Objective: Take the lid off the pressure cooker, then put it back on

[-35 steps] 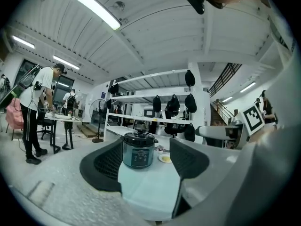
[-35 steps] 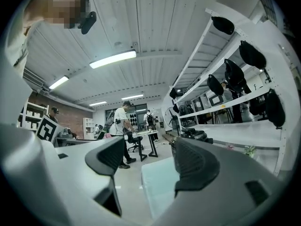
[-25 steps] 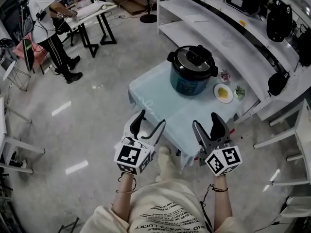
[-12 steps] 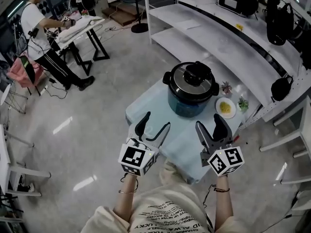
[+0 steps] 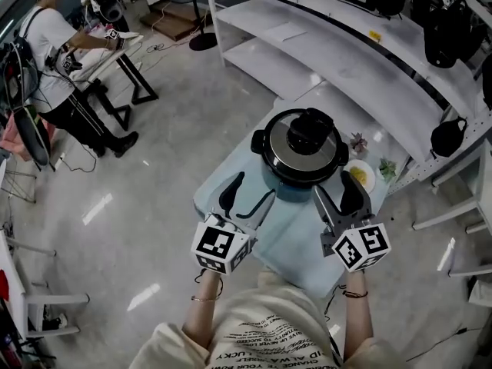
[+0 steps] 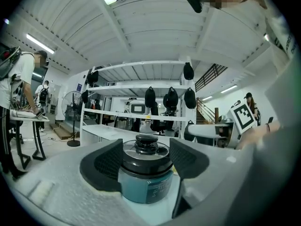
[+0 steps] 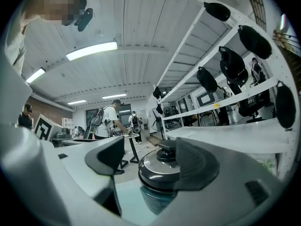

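A teal pressure cooker (image 5: 300, 177) stands on a small pale blue table (image 5: 231, 183), its steel lid (image 5: 304, 151) with a black knob (image 5: 308, 138) seated on top. In the left gripper view the cooker (image 6: 143, 185) shows between the jaws, farther off. My left gripper (image 5: 246, 193) hangs open over the table's near left part, short of the cooker. My right gripper (image 5: 343, 194) is open too, just in front of the cooker's right side. The right gripper view shows the lid (image 7: 157, 167) ahead, not touched.
A small plate of yellow food (image 5: 360, 177) and little flower pots (image 5: 387, 168) sit right of the cooker. White shelving (image 5: 354, 60) with black appliances runs behind the table. A person (image 5: 54, 60) works at a stand at far left.
The view has closed in on the table. Both grippers have moved forward and now reach over the table near the cooker, still open.
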`<move>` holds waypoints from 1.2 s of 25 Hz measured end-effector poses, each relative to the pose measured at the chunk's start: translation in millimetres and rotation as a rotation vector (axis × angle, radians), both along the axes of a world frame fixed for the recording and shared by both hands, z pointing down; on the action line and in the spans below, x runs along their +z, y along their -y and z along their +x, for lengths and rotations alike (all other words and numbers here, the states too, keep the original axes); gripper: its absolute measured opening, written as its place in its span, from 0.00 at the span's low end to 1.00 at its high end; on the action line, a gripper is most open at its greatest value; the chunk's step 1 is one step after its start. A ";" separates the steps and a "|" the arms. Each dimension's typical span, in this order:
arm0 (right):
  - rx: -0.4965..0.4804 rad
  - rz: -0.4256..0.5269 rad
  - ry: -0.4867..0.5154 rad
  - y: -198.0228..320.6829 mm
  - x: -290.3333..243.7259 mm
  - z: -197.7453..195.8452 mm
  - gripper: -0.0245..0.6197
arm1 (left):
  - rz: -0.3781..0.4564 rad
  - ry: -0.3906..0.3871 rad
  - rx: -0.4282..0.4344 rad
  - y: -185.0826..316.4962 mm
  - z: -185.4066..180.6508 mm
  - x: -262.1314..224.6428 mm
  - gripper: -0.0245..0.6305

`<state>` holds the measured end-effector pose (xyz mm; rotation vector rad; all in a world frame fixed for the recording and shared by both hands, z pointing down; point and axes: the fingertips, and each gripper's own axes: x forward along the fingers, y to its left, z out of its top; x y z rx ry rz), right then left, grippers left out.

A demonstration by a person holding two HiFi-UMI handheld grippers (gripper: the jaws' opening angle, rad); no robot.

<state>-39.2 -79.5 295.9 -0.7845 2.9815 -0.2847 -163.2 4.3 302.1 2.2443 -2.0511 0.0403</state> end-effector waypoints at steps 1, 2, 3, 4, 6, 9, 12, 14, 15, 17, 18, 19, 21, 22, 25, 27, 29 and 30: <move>0.001 0.002 -0.005 3.4 0.2 -2.0 0.55 | -0.001 -0.003 0.008 5.5 -2.1 0.5 0.49; 0.003 0.003 -0.009 6.8 0.6 -3.6 0.55 | -0.002 -0.005 0.017 10.9 -3.7 0.8 0.49; 0.004 0.006 -0.013 10.3 0.6 -4.7 0.55 | -0.003 -0.003 0.028 16.3 -4.4 0.9 0.49; 0.004 0.010 -0.015 14.1 0.4 -5.5 0.55 | -0.004 0.001 0.041 21.9 -4.3 0.7 0.49; 0.009 0.018 -0.023 22.0 0.2 -6.4 0.55 | -0.009 0.014 0.072 32.5 -2.6 0.8 0.49; 0.024 0.017 -0.045 32.0 0.6 -9.8 0.55 | -0.020 0.042 0.116 47.7 -2.9 1.7 0.49; 0.037 0.017 -0.061 41.9 0.3 -14.2 0.55 | -0.034 0.078 0.173 66.4 -4.5 1.2 0.49; 0.042 0.013 -0.071 49.1 2.2 -17.2 0.55 | -0.041 0.085 0.208 80.3 -6.9 2.1 0.49; 0.042 0.011 -0.077 53.3 3.6 -19.8 0.55 | -0.043 0.087 0.224 87.6 -9.0 2.7 0.49; 0.039 0.004 -0.093 61.6 8.1 -26.1 0.55 | -0.046 0.104 0.266 102.1 -12.9 4.4 0.49; 0.039 -0.001 -0.101 65.2 11.2 -28.5 0.55 | -0.049 0.118 0.296 109.3 -13.3 5.7 0.49; 0.040 -0.005 -0.110 68.8 14.5 -29.8 0.55 | -0.054 0.136 0.331 116.4 -12.3 7.7 0.49; 0.034 -0.005 -0.125 76.2 19.7 -31.3 0.55 | -0.067 0.172 0.403 130.2 -8.4 11.9 0.49; 0.024 0.000 -0.130 79.2 21.2 -32.7 0.55 | -0.072 0.185 0.438 136.2 -6.6 13.2 0.49; -0.013 0.009 -0.153 82.5 25.9 -39.6 0.55 | -0.077 0.203 0.532 149.2 -5.4 15.8 0.49; -0.035 0.010 -0.171 84.1 29.3 -44.5 0.55 | -0.083 0.222 0.599 156.2 -5.5 18.7 0.49; -0.058 0.008 -0.190 88.1 30.4 -49.8 0.55 | -0.096 0.259 0.676 163.7 -4.9 21.7 0.50; -0.073 0.007 -0.199 90.6 30.4 -52.5 0.55 | -0.104 0.282 0.717 167.7 -4.1 23.6 0.50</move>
